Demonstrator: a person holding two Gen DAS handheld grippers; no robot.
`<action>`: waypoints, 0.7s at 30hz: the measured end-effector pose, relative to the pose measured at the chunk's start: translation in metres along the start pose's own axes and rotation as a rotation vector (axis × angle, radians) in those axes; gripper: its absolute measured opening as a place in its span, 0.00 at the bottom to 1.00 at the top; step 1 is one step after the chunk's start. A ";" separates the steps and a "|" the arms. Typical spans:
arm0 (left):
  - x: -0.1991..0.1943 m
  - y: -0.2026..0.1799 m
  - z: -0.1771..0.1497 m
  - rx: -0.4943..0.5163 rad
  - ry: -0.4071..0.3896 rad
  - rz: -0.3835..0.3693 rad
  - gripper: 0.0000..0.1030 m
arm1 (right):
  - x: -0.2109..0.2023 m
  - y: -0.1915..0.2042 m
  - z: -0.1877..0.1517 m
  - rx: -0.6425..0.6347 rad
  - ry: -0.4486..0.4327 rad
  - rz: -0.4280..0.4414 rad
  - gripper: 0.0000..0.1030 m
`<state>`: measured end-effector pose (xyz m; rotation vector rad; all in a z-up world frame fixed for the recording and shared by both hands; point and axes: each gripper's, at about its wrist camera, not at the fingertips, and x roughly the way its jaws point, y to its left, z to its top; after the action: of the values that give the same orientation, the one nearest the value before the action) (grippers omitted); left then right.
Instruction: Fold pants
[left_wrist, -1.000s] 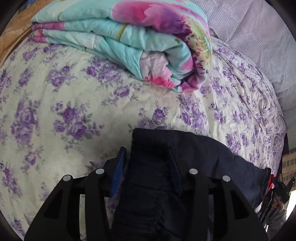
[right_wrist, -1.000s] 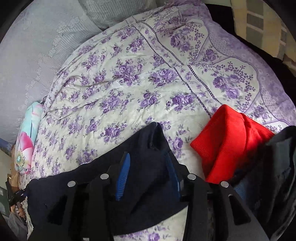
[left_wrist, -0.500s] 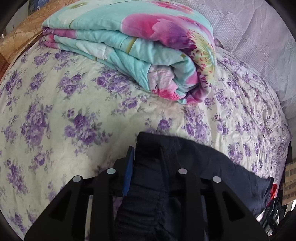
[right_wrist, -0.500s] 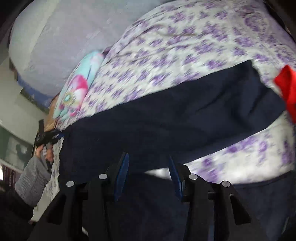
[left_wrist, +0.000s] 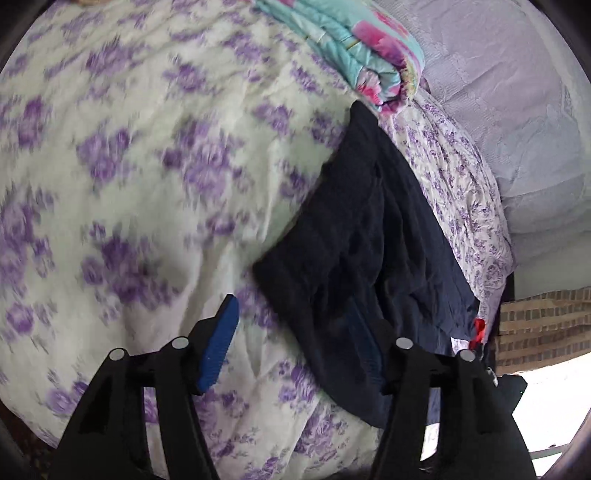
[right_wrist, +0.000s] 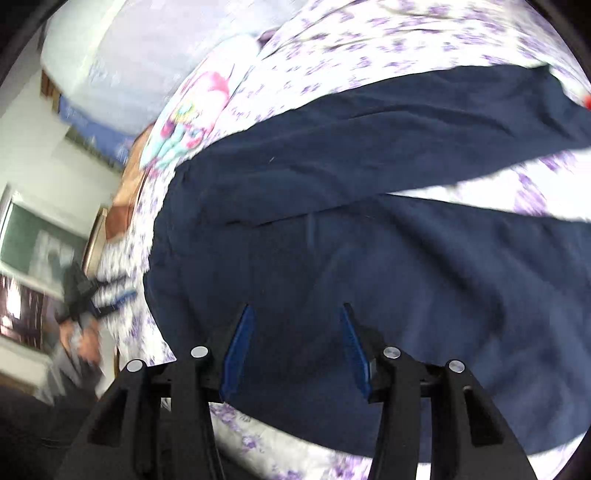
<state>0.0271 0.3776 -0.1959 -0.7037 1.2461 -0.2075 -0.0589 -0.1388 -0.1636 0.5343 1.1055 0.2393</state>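
both wrist views close above bed (left_wrist: 129, 166), sharing pants (left_wrist: 369, 240) (right_wrist: 369, 240).

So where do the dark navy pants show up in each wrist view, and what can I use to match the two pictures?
Left wrist: the pants run from centre toward lower right, lying on the floral bedspread.
Right wrist: the pants fill the middle and right, both legs spread across the bed.
Shared landmark: the folded turquoise-and-pink quilt, top right in the left view, upper left in the right view.
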 end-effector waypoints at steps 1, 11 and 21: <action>0.009 0.008 -0.005 -0.034 0.016 -0.023 0.52 | -0.007 -0.003 -0.005 0.025 -0.017 -0.008 0.48; 0.046 0.008 0.005 -0.157 -0.084 -0.106 0.35 | -0.108 -0.086 -0.075 0.370 -0.253 -0.138 0.48; 0.009 0.011 -0.010 -0.269 -0.205 -0.085 0.14 | -0.151 -0.226 -0.145 0.809 -0.418 -0.036 0.48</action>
<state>0.0184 0.3780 -0.2113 -0.9858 1.0584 -0.0349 -0.2721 -0.3551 -0.2120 1.2188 0.7664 -0.3649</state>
